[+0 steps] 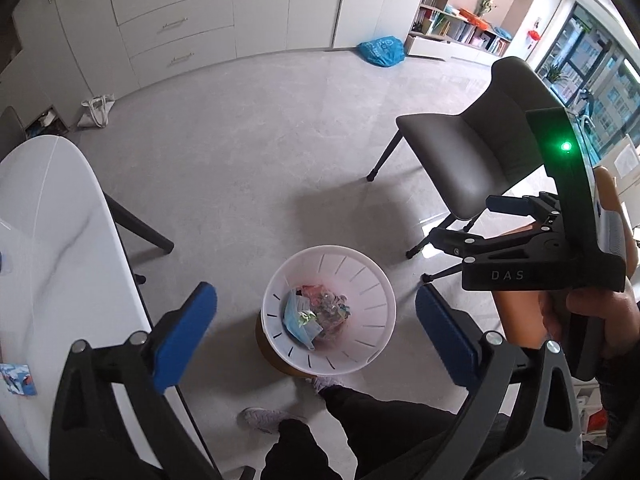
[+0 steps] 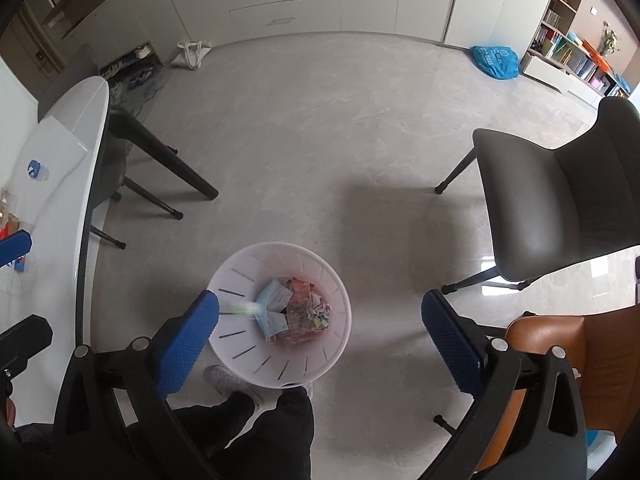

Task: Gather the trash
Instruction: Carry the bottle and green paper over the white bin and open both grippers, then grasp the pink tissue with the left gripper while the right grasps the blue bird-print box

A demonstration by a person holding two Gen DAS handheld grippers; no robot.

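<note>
Both jaws apart, empty: left gripper (image 1: 316, 334), right gripper (image 2: 320, 334) above bin (image 2: 244, 360); blurred scrap (image 2: 244, 310) falling in; stay centred over rim

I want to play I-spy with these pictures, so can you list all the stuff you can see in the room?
trash bin: one, white, on the floor below both tongs
trash in the bin: a heap, blue face masks and colourful wrappers, at the bin's bottom
table: one, white, at the left
grey chair: one, at the right
brown chair: one, at the near right
blue bag: one, on the floor by the shelves
white tote bag: one, on the floor by the cupboards
cupboards: white, along the far wall
shelves: full of colourful things, far right
shoes: two, white, by the bin
left tongs: blue pads, open
right tongs: blue pads, open
</note>
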